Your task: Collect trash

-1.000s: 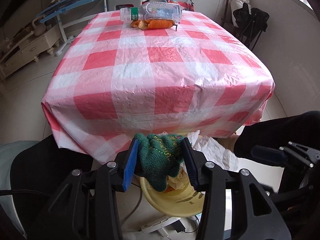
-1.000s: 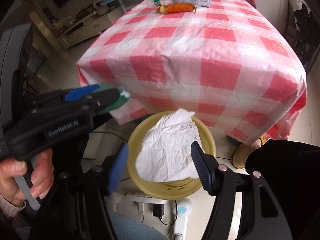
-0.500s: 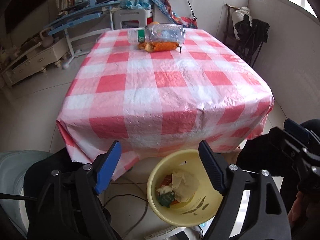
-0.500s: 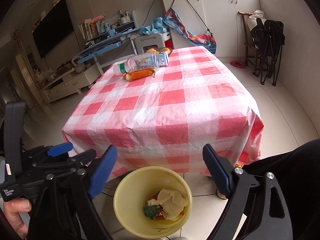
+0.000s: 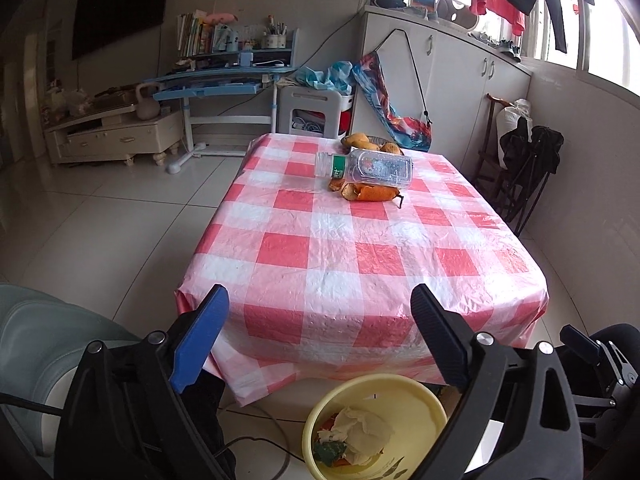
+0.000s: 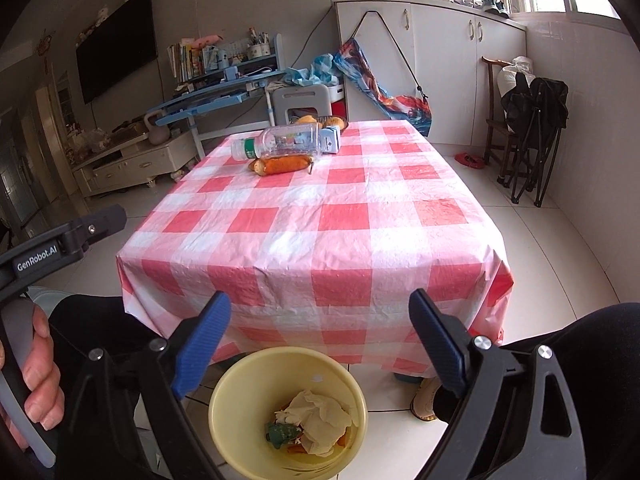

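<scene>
Two tools, both spread wide and holding nothing, above a round yellow plastic bin on the floor.

The left tool has its blue-padded fingers far apart, touching nothing; the right tool is spread just as wide and equally bare. The bin stands on the tiled floor just beside the near edge of the counter with the red-and-white checked plastic cloth, and inside it lie a crumpled white tissue, a dark green knitted glove and some orange scraps (too small to tell apart). At the far end of the counter a clear plastic bottle with a green label lies on its side, touching a curl of orange peel in front of it.
</scene>
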A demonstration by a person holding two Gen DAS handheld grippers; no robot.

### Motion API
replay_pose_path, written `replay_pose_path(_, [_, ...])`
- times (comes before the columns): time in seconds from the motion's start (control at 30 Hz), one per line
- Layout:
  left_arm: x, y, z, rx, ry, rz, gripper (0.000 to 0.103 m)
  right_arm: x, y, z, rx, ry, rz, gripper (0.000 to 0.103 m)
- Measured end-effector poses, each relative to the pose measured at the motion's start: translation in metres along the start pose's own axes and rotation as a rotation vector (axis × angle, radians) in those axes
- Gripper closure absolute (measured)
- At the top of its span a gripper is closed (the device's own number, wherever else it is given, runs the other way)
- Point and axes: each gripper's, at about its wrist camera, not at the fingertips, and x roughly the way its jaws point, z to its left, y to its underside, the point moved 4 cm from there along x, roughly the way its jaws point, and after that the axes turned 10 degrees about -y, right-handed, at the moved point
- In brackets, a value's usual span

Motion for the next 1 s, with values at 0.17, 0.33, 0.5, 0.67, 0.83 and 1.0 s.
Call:
replay_pose_path(0.17, [-0.0019, 0.001, -0.0009, 0.001, 0.001, -0.004, 0.014, -0.0001, 0.0004, 0.0011, -0.002, 0.0, 0.0, 0.015])
replay_pose_path(0.33, [-0.003, 0.001, -0.0003, -0.004, -0.001, -0.009, 0.014, 0.0001, 0.0004, 0.0013, -0.002, 0.0, 0.001, 0.015])
replay_pose_path(0.5, [-0.0028, 0.001, 0.0002, -0.005, -0.001, -0.009, 0.014, 0.0001, 0.0007, 0.0023, -0.005, -0.001, 0.003, 0.015])
replay_pose_path(0.67, [-0.0023, 0.0008, 0.0006, -0.005, -0.003, -0.009, 0.014, 0.0008, 0.0009, 0.0031, -0.012, -0.004, 0.008, 0.015])
replay_pose_path(0.83, [-0.0027, 0.0009, 0.0005, -0.004, -0.003, -0.009, 0.014, 0.0016, 0.0014, 0.0038, -0.017, -0.006, 0.013, 0.015])
replay_pose_path(1.0, [-0.0024, 0.0009, 0.0006, -0.005, -0.002, -0.01, 0.014, 0.0021, 0.0013, 0.0042, -0.021, -0.007, 0.015, 0.015])
